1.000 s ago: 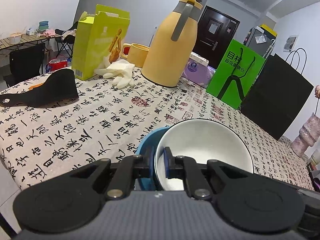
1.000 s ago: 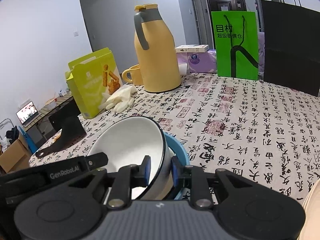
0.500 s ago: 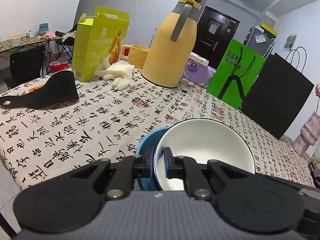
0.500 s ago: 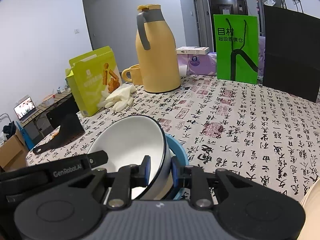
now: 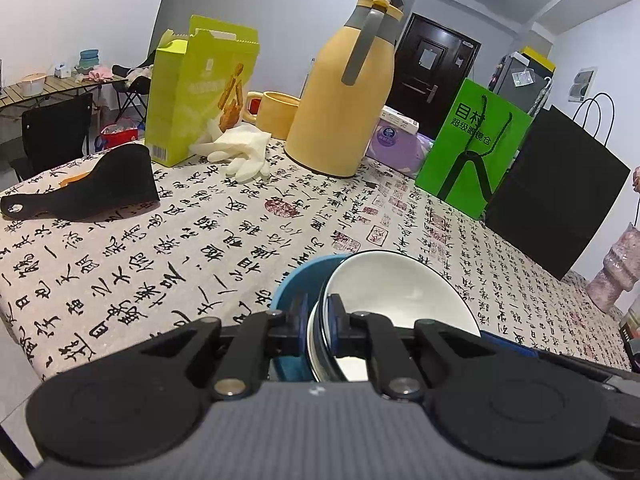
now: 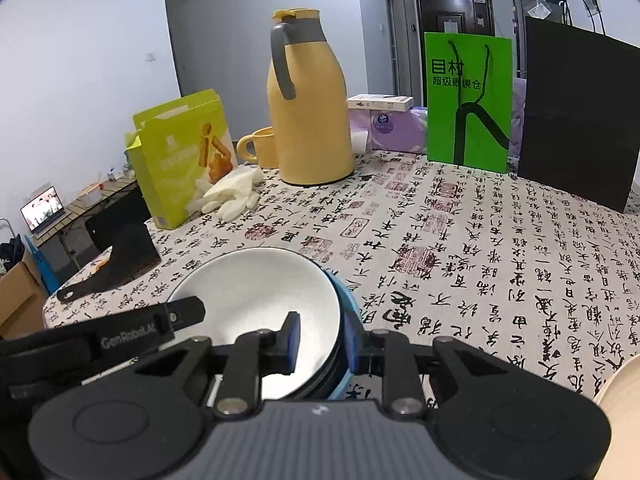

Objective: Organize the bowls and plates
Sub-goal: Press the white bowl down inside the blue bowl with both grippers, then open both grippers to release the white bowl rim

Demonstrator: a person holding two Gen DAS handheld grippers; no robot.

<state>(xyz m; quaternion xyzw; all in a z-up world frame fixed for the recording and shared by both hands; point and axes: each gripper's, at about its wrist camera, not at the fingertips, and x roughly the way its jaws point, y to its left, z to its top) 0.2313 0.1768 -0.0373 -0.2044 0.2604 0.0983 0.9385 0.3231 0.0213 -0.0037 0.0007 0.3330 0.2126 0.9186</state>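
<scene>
A white bowl [image 5: 400,292] with a dark outside sits tilted inside a light blue bowl [image 5: 296,292] on the calligraphy-print tablecloth [image 5: 160,248]. My left gripper [image 5: 319,312] is shut on the white bowl's near rim. In the right wrist view the white bowl [image 6: 256,288] lies in the blue bowl [image 6: 347,305]. My right gripper [image 6: 323,340] straddles both rims, one pad inside the white bowl and one outside the blue one, and its jaws are closing. The left gripper's finger [image 6: 184,314] reaches in from the left.
At the back stand a yellow thermos jug [image 6: 308,120], a yellow mug [image 6: 260,152], a lime snack box [image 6: 180,160] with white gloves [image 6: 232,196], a green paper bag [image 6: 468,104] and a black bag [image 6: 576,120]. A black scoop-shaped thing [image 5: 88,188] lies left. A cream rounded edge [image 6: 620,384] shows at lower right.
In the right wrist view the white bowl has tipped down and now lies flatter in the blue bowl. Both grippers stay where they were.
</scene>
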